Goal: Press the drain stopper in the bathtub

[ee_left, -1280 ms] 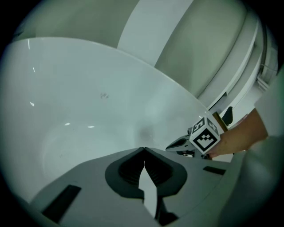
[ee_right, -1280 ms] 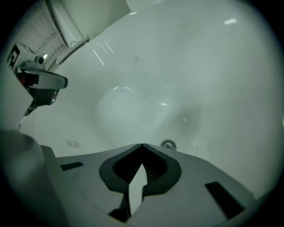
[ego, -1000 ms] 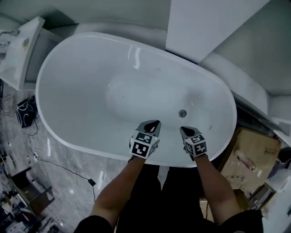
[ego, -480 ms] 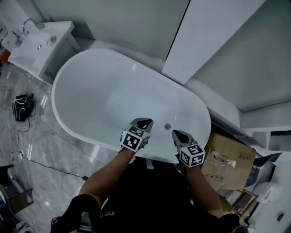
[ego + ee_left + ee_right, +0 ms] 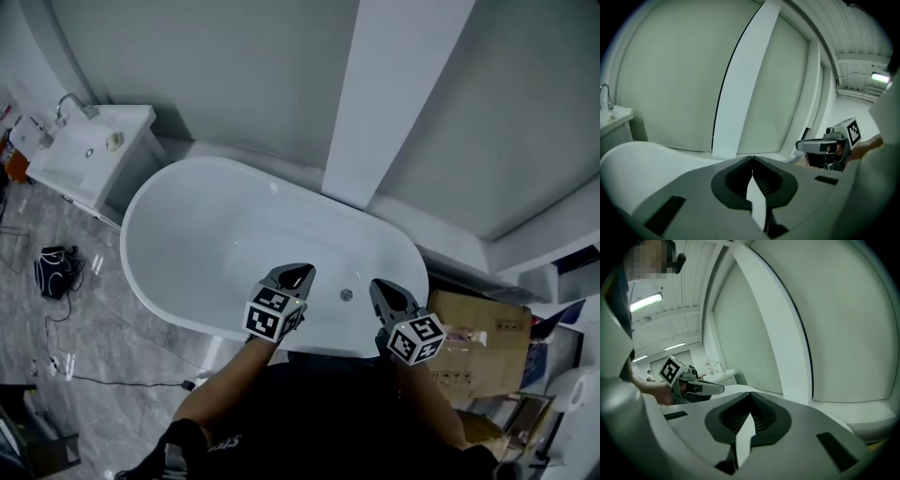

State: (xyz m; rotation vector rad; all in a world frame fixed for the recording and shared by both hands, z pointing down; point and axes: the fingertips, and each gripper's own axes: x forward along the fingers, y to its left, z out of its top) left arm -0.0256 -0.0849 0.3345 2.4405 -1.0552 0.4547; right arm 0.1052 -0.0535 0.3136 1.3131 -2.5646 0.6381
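The white oval bathtub (image 5: 216,234) lies below me in the head view. Its small round metal drain stopper (image 5: 346,294) sits on the tub floor near the front rim. My left gripper (image 5: 296,273) hovers just left of the stopper, and my right gripper (image 5: 379,287) just right of it, both held above the tub's near rim. Both are shut and empty. In the left gripper view the jaw tips (image 5: 752,157) meet and point at the wall, with the right gripper (image 5: 820,146) off to the side. The right gripper view shows its tips (image 5: 751,393) touching too.
A white pillar (image 5: 394,103) stands against the grey wall behind the tub. A small white sink (image 5: 89,150) with a tap is at the far left. A cardboard box (image 5: 487,337) sits right of the tub. A black bag (image 5: 56,270) and a cable lie on the marble floor.
The head view has pulled up and back, so the tub looks smaller and more wall shows. Both grippers have risen from the tub's rim and stay shut.
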